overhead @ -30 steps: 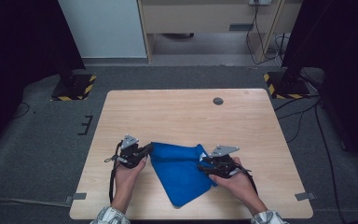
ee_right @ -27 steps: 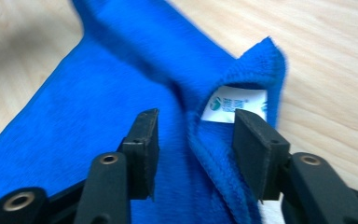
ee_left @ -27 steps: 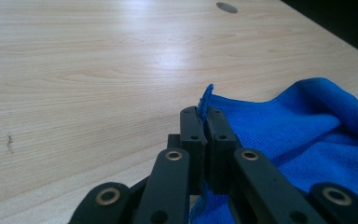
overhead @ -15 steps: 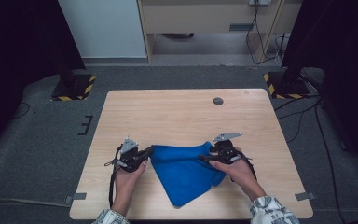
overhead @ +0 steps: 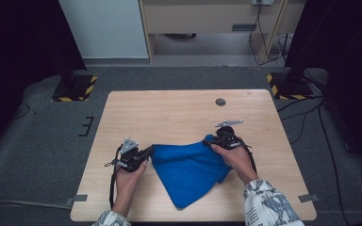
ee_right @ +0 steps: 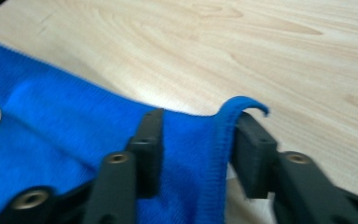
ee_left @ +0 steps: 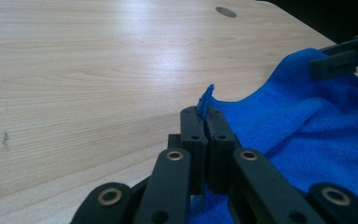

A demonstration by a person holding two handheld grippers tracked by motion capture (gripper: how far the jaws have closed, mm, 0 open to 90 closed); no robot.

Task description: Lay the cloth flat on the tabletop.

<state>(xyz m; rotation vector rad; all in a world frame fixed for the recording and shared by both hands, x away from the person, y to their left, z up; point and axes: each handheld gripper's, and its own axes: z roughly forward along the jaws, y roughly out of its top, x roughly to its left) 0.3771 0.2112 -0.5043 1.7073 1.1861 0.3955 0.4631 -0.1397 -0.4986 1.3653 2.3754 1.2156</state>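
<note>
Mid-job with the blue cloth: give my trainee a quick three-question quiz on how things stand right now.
1. True or false: the left gripper is clamped on a corner of the blue cloth.
2. How does the right gripper stand? A) shut tight on the cloth edge B) jaws apart with cloth between them C) away from the cloth
3. Fill in: the small dark round spot lies on the table toward its ____ edge.

Key: 1 true. 2 B; its jaws have just been closing, with a gap beside the hem in the right gripper view. 3 far.
</note>
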